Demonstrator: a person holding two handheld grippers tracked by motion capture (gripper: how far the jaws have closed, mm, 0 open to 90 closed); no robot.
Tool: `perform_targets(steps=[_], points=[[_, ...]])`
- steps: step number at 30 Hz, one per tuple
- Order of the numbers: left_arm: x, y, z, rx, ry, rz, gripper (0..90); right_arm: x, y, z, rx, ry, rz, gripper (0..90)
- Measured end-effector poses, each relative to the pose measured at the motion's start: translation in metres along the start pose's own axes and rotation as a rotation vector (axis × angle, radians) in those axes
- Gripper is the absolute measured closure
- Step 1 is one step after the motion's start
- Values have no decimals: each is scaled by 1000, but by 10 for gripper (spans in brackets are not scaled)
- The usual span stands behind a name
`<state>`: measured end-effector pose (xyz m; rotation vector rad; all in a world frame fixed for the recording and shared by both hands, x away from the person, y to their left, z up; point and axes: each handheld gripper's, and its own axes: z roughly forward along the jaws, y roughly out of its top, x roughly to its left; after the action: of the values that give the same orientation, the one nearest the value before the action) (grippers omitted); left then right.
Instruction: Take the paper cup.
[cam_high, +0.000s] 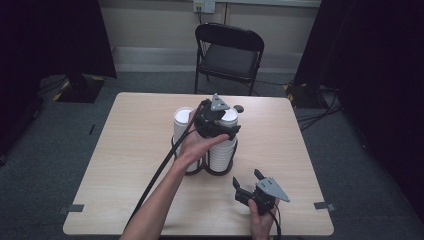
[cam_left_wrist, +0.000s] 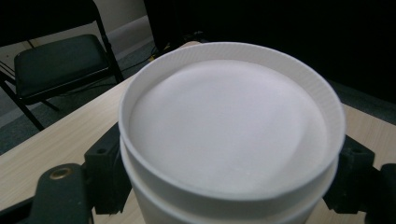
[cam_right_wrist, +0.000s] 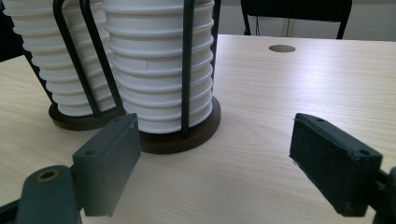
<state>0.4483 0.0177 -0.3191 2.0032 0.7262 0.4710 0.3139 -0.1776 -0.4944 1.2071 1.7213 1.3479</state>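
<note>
Reaching in from the near edge, the left forearm stretches across the table (cam_high: 130, 150) with the hand cupped under the left gripper (cam_high: 216, 123), which sits tipped over the top of the right-hand cup stack (cam_high: 223, 145). Its jaws stand clamped on the top cup (cam_left_wrist: 231, 135): in the left gripper view a black pad presses against each side of the cup just under the rim. A cable trails from this gripper back along the forearm.

Top cup: white, ribbed rolled rim, mouth facing the camera, inside plain white. It sits nested on the cup below it.

Right gripper (cam_high: 246, 182) rests low near the table's near edge, held in a hand, grey three-cornered plate on top. Jaws spread wide with nothing between them; in the right gripper view bare tabletop shows in the gap. It sits well apart from the left gripper, nearer the person.

Ahead of the right gripper's jaws: two stacks of white cups, each in a black wire holder (cam_right_wrist: 187, 70) on a dark round base, the two bases touching. The second stack (cam_high: 183, 125) stands just beside the left gripper. Stacked rims show as even horizontal ridges.

A dark folding chair (cam_high: 229, 52) stands beyond the table.
</note>
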Motion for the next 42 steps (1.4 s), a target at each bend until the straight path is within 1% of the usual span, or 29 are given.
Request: perform_targets(steps=[3, 4, 5, 7, 10, 12, 13, 14, 16, 18, 20, 21, 22, 23, 24, 26, 28, 29, 30, 31, 32, 33, 34, 35, 39, 40, 42], points=[[0, 0, -2, -10, 1, -6, 203, 0, 0, 0, 0, 1, -1, 155], [1, 1, -3, -24, -1, -7, 203, 0, 0, 0, 0, 1, -1, 155], [1, 1, -3, -24, -1, -7, 203, 0, 0, 0, 0, 1, 0, 155], [1, 2, -6, -48, -4, -6, 203, 0, 0, 0, 0, 0, -1, 155], [1, 3, -8, -55, -2, -7, 203, 0, 0, 0, 3, 0, -1, 155], [0, 3, -9, -55, 4, -1, 203, 0, 0, 0, 3, 1, -1, 155], [0, 4, -10, -72, 0, -8, 203, 0, 0, 0, 2, 0, -1, 155], [0, 4, -10, -72, 0, -8, 203, 0, 0, 0, 2, 0, -1, 155], [1, 6, -15, -108, 6, -20, 203, 0, 0, 0, 2, 1, -2, 155], [3, 7, -16, -118, 1, -31, 204, 0, 0, 0, 3, -1, -2, 155], [3, 7, -17, -120, 1, -31, 205, 0, 0, 0, 2, 0, 0, 155], [3, 7, -17, -127, -3, -28, 205, 0, 0, 0, 3, -1, -2, 155], [2, 7, -18, -131, -10, -13, 207, 0, 0, 0, 2, -1, -2, 155], [-1, 8, -18, -143, -1, 6, 210, 0, 0, 0, 1, -2, -2, 153], [-2, 9, -19, -145, 6, 10, 210, 0, 0, 0, 2, -3, -1, 153], [-2, 9, -19, -149, 3, 10, 210, 0, 0, 0, 2, -3, -1, 153], [-1, 11, -22, -175, 7, -3, 210, 0, 0, 0, 0, -3, -1, 153], [-1, 11, -22, -175, 7, -3, 210, 0, 0, 0, 0, -3, -1, 153], [0, 11, -24, -188, 7, -8, 210, 0, 0, 0, -1, -3, -2, 153], [0, 12, -27, -212, 9, -16, 209, 0, 0, 0, 1, -3, -2, 153], [0, 12, -27, -212, 9, -16, 209, 0, 0, 0, 1, -3, -2, 153], [0, 13, -29, -233, 1, -23, 209, 0, 0, 0, 0, -1, -1, 153], [0, 14, -30, -242, -3, -26, 209, 0, 0, 0, -1, -2, -2, 153], [-1, 15, -33, -259, 0, -11, 209, 0, 0, 0, -1, -2, -1, 153], [0, 15, -36, -271, 3, -10, 210, 0, 0, 0, -1, -2, -3, 153], [1, 15, -38, -277, 9, -21, 209, 0, 0, 0, -1, -2, -2, 153], [1, 17, -42, -292, 20, -27, 210, 0, 0, 0, 1, -2, -1, 153]])
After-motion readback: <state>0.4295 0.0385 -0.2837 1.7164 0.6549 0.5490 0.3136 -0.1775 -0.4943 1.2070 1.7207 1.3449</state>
